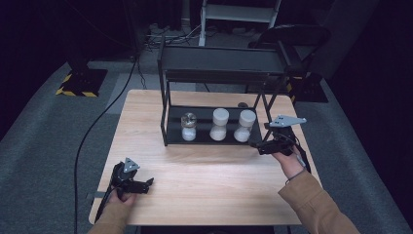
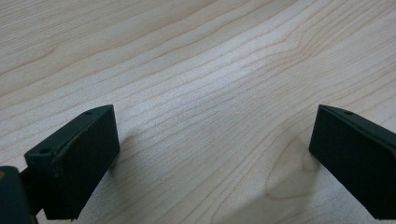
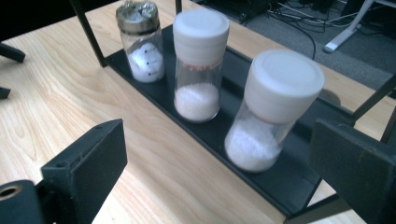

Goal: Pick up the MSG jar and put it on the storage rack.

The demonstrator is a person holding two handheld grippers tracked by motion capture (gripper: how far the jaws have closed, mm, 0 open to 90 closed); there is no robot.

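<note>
Three glass shakers of white grains stand in a row on the bottom shelf [image 1: 175, 131] of a black metal rack. The left shaker [image 1: 188, 126] [image 3: 140, 42] has a metal cap. The middle shaker [image 1: 219, 124] [image 3: 198, 65] and the right shaker [image 1: 245, 126] [image 3: 271, 109] have white caps. My right gripper [image 1: 258, 146] [image 3: 217, 172] is open just in front of the rack's right end, facing the right shaker. My left gripper [image 1: 146, 184] [image 2: 210, 158] is open low over the bare wooden table [image 2: 196, 70] near its front left corner, with nothing between its jaws.
The rack's upper shelf [image 1: 221, 61] overhangs the shakers, and thin black posts [image 1: 164, 112] frame its front. A cable [image 1: 97, 122] trails off the table's left side across the grey floor. A chair [image 1: 292, 36] and a white frame [image 1: 238, 12] stand behind the table.
</note>
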